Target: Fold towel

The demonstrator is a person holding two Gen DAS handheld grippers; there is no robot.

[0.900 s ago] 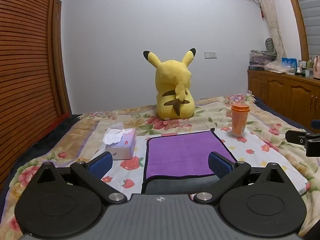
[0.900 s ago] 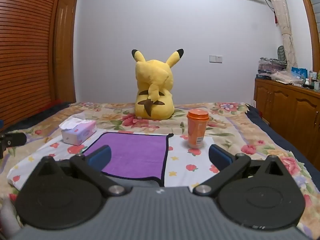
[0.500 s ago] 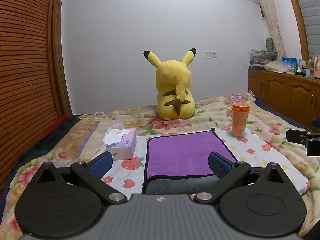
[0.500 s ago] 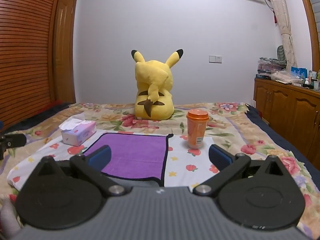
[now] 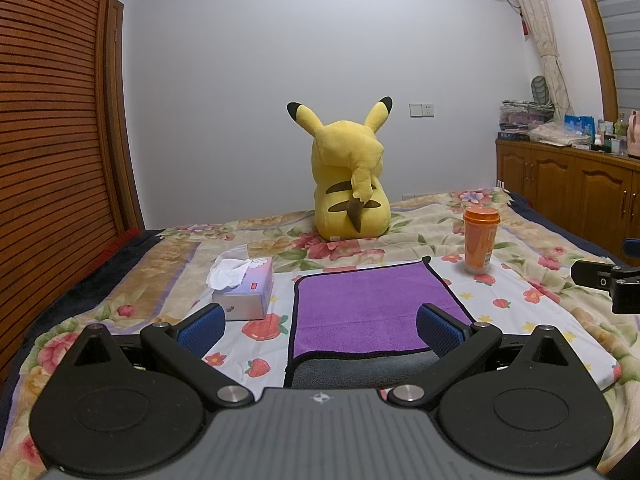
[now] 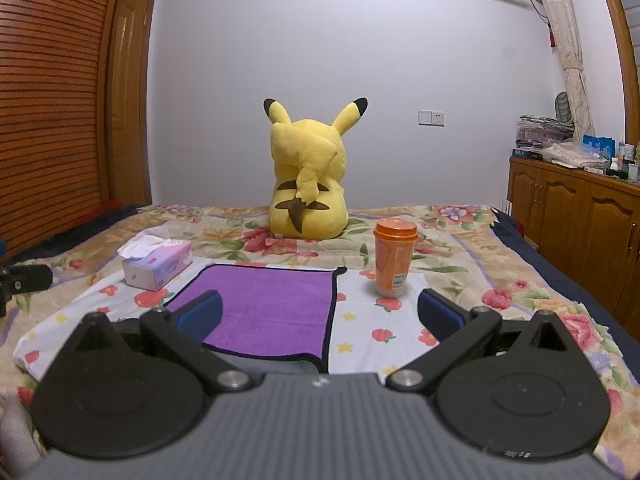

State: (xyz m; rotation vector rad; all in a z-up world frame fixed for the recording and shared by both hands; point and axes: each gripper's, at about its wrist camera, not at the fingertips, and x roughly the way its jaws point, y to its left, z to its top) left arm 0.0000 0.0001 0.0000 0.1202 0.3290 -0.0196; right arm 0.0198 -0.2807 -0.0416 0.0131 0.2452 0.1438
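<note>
While both the left gripper (image 5: 320,326) and right gripper (image 6: 320,314) gape unloaded, the towel's (image 5: 374,312) near edge lies unobstructed.

Towel (image 5: 372,312): purple, black edging, grey underside showing at near edge. Plush toy (image 5: 350,184): yellow, black ear tips, brown back stripes. Cup (image 6: 394,258): orange, matching lid. Tissue box (image 6: 158,266): pale lilac, white tissue. Bedspread (image 5: 432,216): cream, floral; sheet (image 6: 360,332) white, strawberry print. Tongs' pads (image 5: 202,324): blue.
</note>
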